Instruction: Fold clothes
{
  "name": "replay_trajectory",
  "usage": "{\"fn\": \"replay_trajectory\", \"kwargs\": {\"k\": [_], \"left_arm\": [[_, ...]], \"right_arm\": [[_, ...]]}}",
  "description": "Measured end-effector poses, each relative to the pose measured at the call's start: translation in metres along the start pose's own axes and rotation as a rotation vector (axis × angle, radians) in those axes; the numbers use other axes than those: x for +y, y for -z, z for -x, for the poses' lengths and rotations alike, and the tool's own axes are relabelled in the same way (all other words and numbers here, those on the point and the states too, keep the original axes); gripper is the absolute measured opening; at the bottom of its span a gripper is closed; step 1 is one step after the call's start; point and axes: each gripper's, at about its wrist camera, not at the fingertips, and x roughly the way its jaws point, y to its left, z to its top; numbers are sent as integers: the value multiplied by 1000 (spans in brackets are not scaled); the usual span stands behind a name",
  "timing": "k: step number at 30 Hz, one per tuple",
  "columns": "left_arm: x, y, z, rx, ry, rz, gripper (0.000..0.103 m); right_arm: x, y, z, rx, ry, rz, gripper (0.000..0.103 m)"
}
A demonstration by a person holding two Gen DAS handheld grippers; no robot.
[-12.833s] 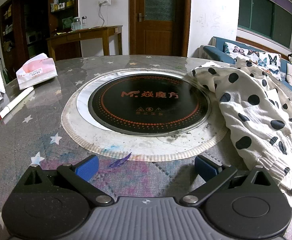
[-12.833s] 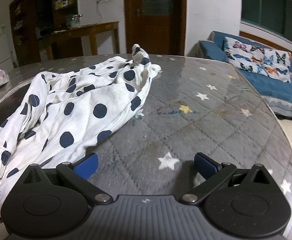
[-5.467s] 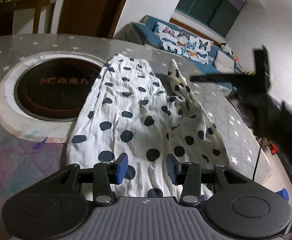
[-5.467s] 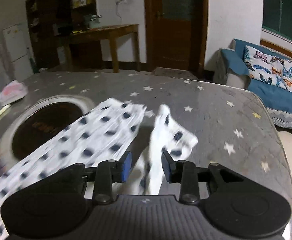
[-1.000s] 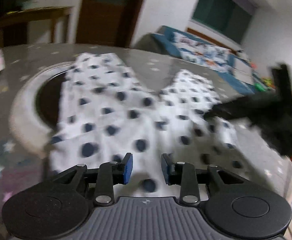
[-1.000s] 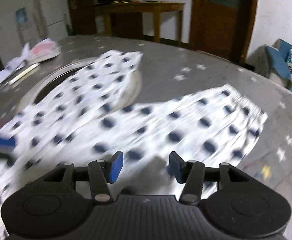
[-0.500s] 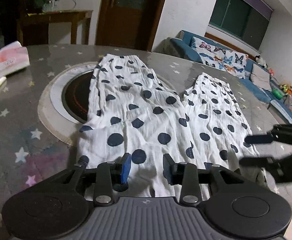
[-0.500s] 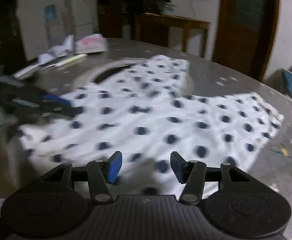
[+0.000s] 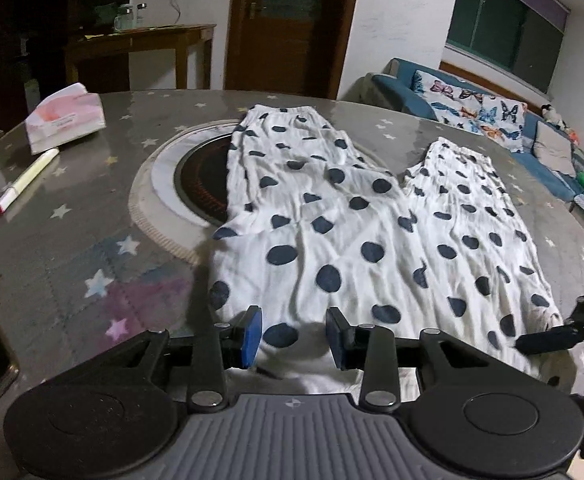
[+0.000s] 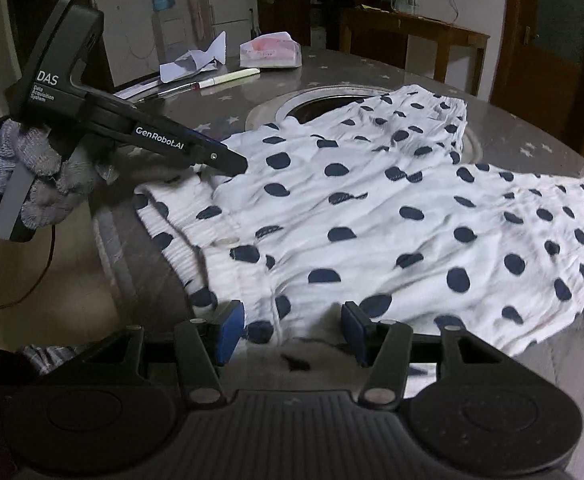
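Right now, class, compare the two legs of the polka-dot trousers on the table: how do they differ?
The left leg lies partly over the round black hob; the right leg lies on bare tabletop. The left leg's cuff reaches farther away than the right leg's cuff. Both are white with dark dots, spread flat and wrinkled.

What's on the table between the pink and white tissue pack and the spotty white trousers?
In the left wrist view, the round black cooktop with its pale ring sits between the tissue pack and the white trousers with navy dots, partly under the left leg.
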Motion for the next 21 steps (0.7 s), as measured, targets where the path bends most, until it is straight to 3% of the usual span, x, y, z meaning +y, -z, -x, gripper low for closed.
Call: {"fn": "replay_trajectory", "kwargs": {"k": [21], "left_arm": [[-2,9,18,-17,-95,-40,38]], "right_arm": [[-7,8,11,0,-16,-62,54]]}}
